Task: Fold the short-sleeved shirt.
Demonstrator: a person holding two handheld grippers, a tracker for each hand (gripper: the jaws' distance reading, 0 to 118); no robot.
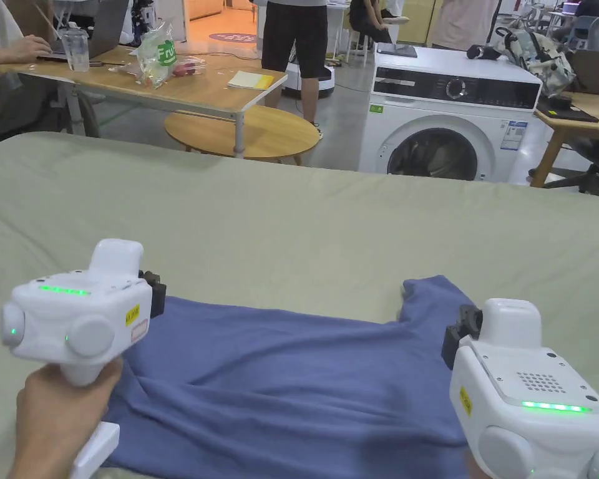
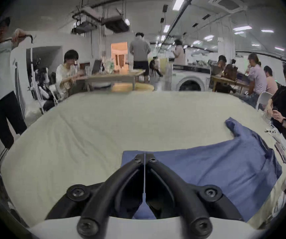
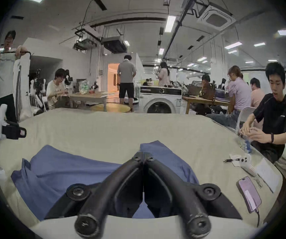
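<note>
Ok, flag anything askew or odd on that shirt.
The blue shirt lies rumpled, not flat: diagonal creases cross its body and the far sleeve is bunched up. Nothing looks damaged or spilled.

The left claw [image 1: 156, 293] sits at the far left corner of the blue shirt [image 1: 279, 387], its jaws closed together with their tips over the shirt's edge. The left hand [image 1: 58, 418] wraps the handle from below, near the shirt's left side. The right claw [image 1: 457, 340] sits beside the shirt's sleeve at the right, jaws closed together, tips low over the cloth. Both point away from the person.
</note>
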